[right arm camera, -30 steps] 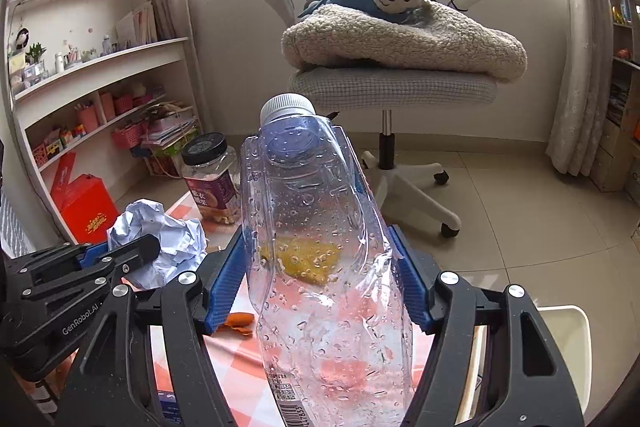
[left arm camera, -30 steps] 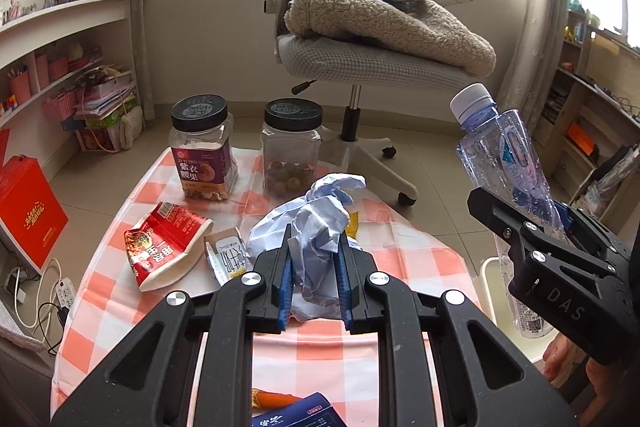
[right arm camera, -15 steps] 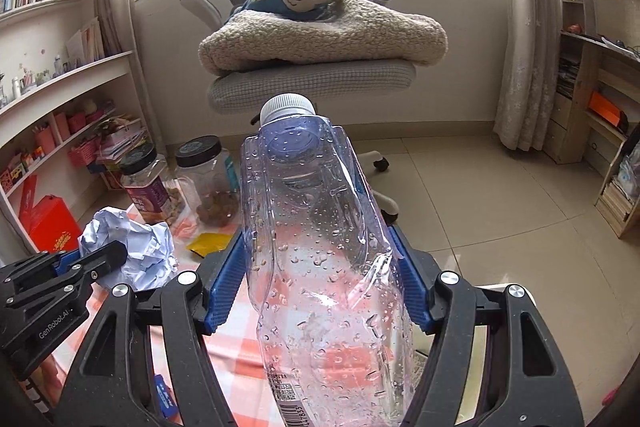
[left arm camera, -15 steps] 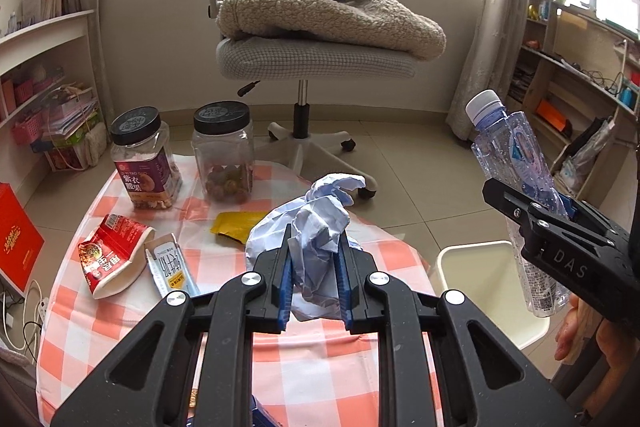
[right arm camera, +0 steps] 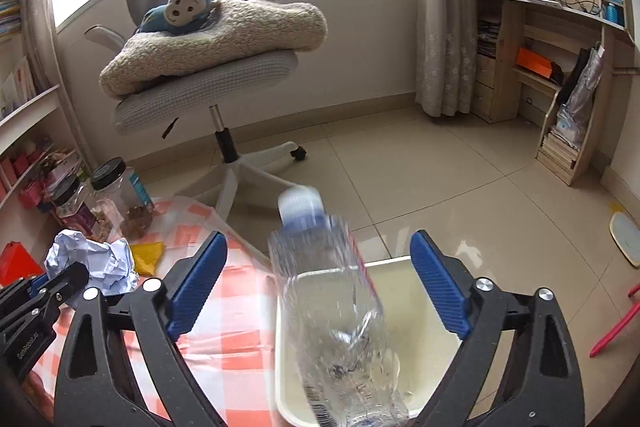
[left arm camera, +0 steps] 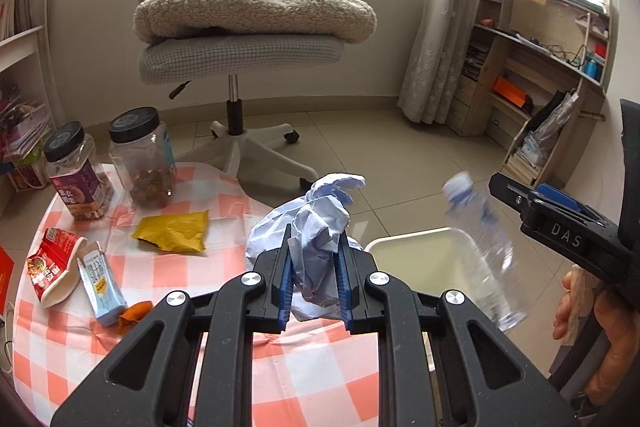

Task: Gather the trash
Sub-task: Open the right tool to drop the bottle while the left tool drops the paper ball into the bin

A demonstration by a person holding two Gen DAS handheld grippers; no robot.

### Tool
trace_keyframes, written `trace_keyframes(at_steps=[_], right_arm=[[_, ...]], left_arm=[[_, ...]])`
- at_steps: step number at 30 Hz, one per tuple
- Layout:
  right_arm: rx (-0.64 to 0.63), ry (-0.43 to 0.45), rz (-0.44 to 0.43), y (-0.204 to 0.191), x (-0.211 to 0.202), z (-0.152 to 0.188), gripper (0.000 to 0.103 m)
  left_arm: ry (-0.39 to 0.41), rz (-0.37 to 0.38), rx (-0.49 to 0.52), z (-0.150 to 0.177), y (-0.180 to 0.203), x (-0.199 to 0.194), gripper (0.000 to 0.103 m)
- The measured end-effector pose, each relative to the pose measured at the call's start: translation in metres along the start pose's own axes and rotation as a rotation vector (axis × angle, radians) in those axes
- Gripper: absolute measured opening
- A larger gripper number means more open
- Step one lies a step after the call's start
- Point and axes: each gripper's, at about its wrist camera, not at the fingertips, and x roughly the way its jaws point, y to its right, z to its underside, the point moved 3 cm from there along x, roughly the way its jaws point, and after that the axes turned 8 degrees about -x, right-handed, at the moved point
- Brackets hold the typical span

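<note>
My left gripper (left arm camera: 314,259) is shut on a crumpled ball of pale blue paper (left arm camera: 316,223), held above the table's right edge; the ball also shows in the right wrist view (right arm camera: 96,261). My right gripper (right arm camera: 318,275) is open, its blue pads wide apart. A clear plastic bottle (right arm camera: 336,311) with a white cap is blurred between the pads, free of them, over the cream bin (right arm camera: 420,291). In the left wrist view the bottle (left arm camera: 484,251) is over the bin (left arm camera: 420,259), left of the right gripper.
On the checked tablecloth (left arm camera: 192,267) lie a yellow wrapper (left arm camera: 172,235), a red snack bag (left arm camera: 52,267), a small white carton (left arm camera: 100,283) and an orange scrap (left arm camera: 134,311). Two black-lidded jars (left arm camera: 76,175) stand at the back. An office chair (left arm camera: 240,47) stands behind.
My right gripper has opened and let go of the bottle, which is dropping towards the bin. Both grippers have swung right, towards the bin. The left still holds the paper.
</note>
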Motion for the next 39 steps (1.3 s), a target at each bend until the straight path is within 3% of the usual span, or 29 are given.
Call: trace_keyframes(at_steps=[19,22,25,33,39], right_arm=[[0.169,0.003,0.178,0.104,-0.012,0.007,0.096],[0.182,0.006,0.204,0.113,-0.015,0.008,0.096],[0.182,0.011,0.225,0.119,-0.018,0.008,0.096],[0.109,0.035,0.246,0.102,-0.024,0.006,0.096],[0.015,0.048,0.214,0.069,-0.026,0.006,0.096]], left_arm=[[-0.134,0.189,-0.006,0.012,0.109,0.051,0.023],[-0.137,0.190,-0.019,0.009,0.117,0.054,0.039],[-0.123,0.185,-0.016,0.008,0.118,0.051,0.044],[-0.056,0.112,0.025,0.007,0.110,0.036,0.048],[-0.011,0.045,0.030,0.006,0.087,0.022,0.056]])
